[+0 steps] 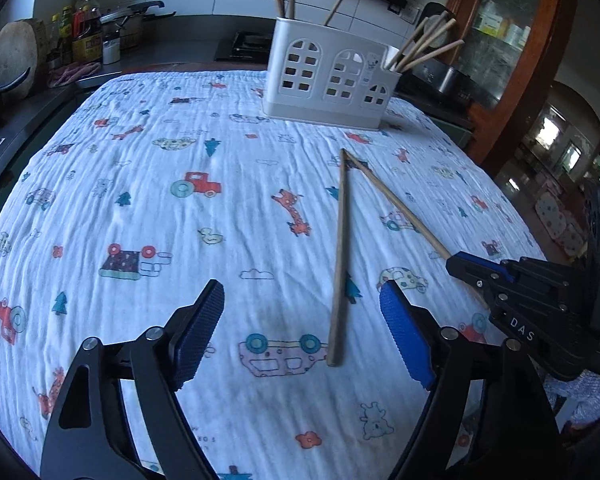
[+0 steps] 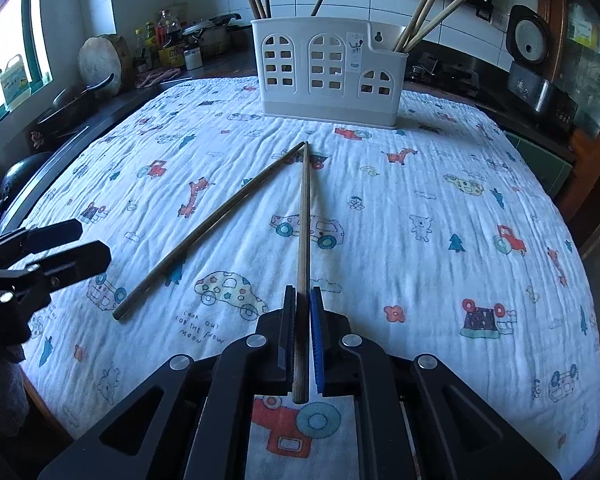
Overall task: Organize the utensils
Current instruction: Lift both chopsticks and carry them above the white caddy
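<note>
Right claw [image 2: 303,312] is clamped on the near end of one chopstick [image 2: 303,216], its tip pointing at the white holder [image 2: 328,76]. Left claw [image 1: 302,332] sits wide open around the other chopstick [image 1: 339,256], not touching it. Both lie on the worktop [image 2: 440,184] just in front of the holder.

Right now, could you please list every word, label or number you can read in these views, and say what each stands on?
"DAS": white letters on the right tongs' black body.
"LOOK OUT FOR THE SNOW MOON": printed on the tablecloth.
Sticker on the white utensil holder: too small.
Bottle labels on the counter: blurred.
</note>
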